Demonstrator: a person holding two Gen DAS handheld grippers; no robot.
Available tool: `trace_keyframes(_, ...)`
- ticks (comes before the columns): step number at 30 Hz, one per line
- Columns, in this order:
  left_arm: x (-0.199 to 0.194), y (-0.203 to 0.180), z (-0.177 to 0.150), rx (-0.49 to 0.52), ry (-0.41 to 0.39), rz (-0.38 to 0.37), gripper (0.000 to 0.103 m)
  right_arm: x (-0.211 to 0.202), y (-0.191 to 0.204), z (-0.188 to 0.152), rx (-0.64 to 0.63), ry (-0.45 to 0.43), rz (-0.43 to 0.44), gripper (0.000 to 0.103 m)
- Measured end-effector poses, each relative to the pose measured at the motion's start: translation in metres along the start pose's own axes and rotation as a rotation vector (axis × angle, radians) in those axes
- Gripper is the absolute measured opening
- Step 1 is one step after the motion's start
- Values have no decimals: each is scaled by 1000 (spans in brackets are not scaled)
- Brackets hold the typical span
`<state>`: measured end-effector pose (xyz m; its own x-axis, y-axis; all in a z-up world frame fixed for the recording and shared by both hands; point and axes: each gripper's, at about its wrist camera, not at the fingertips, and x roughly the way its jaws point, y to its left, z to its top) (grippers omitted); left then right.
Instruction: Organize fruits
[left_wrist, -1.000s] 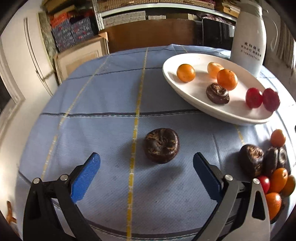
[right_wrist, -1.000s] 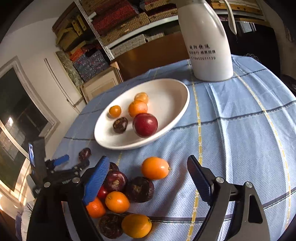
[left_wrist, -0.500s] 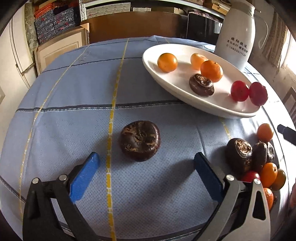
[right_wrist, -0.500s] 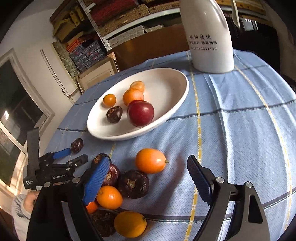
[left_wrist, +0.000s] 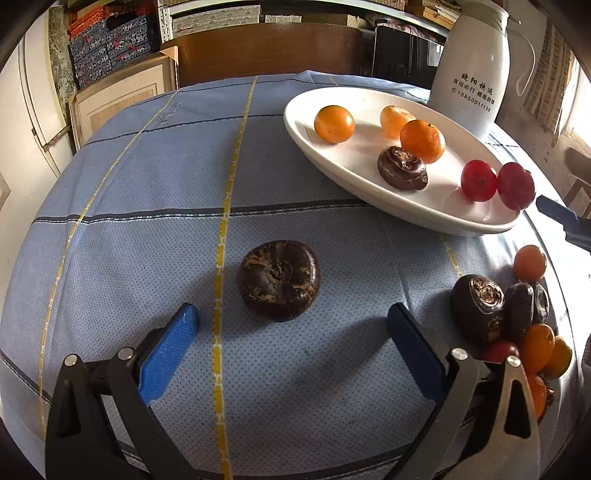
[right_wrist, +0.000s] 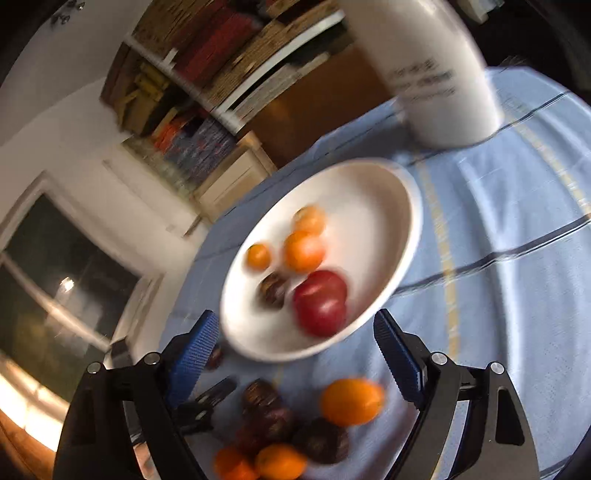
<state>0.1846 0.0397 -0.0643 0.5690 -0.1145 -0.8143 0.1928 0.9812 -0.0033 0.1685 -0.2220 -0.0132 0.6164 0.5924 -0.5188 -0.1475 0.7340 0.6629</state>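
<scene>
Toward the left part of the surface (left_wrist: 122, 206), which is covered by a blue checked cloth, a single dark brown water chestnut (left_wrist: 279, 279) lies alone, well apart from the other fruit. The left hand-held gripper (left_wrist: 291, 323) hangs just short of it with its blue pads spread wide on either side and touching nothing. Further right, toward the far edge, an oval white plate (left_wrist: 325, 158) carries three small oranges (left_wrist: 334, 123), one dark chestnut (left_wrist: 402, 168) and two red fruits (left_wrist: 478, 181). Behind the plate, at the far right corner, stands a white jug (left_wrist: 471, 70) with printed lettering. Near the right edge, just in front of the plate, a loose pile of fruit (left_wrist: 517, 317) mixes dark chestnuts, oranges and a red piece, all touching one another. The right wrist view is blurred; the right hand-held gripper (right_wrist: 295, 338) is held wide open and empty over this pile, with one orange fruit (right_wrist: 351, 400) lying between and below its pads and the plate's near rim just ahead.
</scene>
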Motion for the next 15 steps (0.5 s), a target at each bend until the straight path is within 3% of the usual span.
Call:
trace_keyframes(4,0,0,0,0,0,1,99,13,33,-8,-126,43,36,86)
trace_keyframes(7,0,0,0,0,0,1,99,23,34,0,-125,58,17,86)
trace_keyframes(10,0,0,0,0,0,1,99,15,17,11,-43,-15,-21,86)
trace_keyframes(13,0,0,0,0,0,1,99,-3,18,12,-84,-59,-49,86)
trace_keyframes(15,0,0,0,0,0,2,99,-12,19,6,-109,-37,-72,87)
